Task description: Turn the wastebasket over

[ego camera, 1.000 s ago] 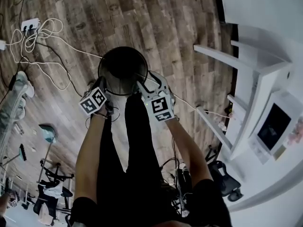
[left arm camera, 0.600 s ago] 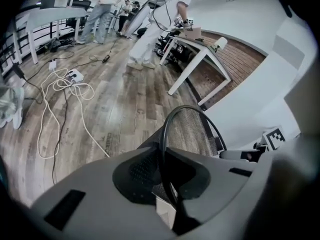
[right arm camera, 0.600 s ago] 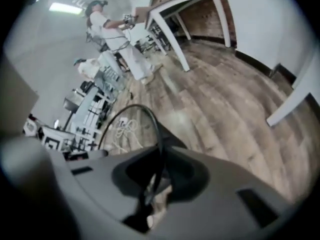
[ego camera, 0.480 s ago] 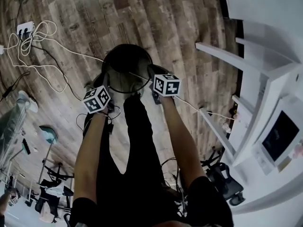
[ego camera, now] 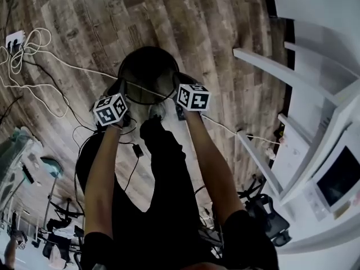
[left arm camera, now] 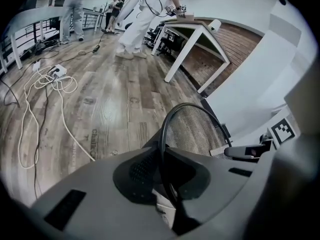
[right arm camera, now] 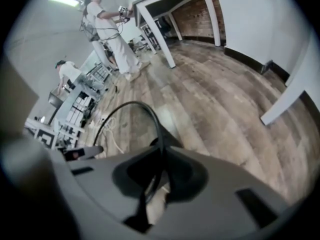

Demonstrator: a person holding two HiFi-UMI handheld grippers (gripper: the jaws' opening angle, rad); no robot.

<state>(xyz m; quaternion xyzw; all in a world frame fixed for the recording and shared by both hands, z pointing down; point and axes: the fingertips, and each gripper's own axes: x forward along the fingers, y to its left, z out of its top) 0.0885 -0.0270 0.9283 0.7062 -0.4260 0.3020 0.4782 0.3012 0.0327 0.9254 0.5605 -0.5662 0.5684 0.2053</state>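
The wastebasket (ego camera: 147, 72) is a black wire-mesh bin standing mouth-up on the wood floor, just ahead of the person's legs. My left gripper (ego camera: 122, 89) is at the left side of its rim, my right gripper (ego camera: 176, 84) at the right side. In the left gripper view the round rim (left arm camera: 165, 134) runs between the jaws, and my left gripper (left arm camera: 162, 156) is shut on it. In the right gripper view the rim (right arm camera: 159, 129) also passes between the jaws. My right gripper (right arm camera: 160, 156) has just been closing and now clamps the rim.
White cables (ego camera: 34, 44) and a power strip (ego camera: 14, 38) lie on the floor at the left. A black cable (ego camera: 134, 151) trails by the legs. White shelving (ego camera: 292, 66) stands at the right. A white table (left arm camera: 200, 31) and people are farther off.
Both grippers have sunk toward the floor at the basket's rim. The right gripper has rolled over and closed on the rim. The left has kept its grip.
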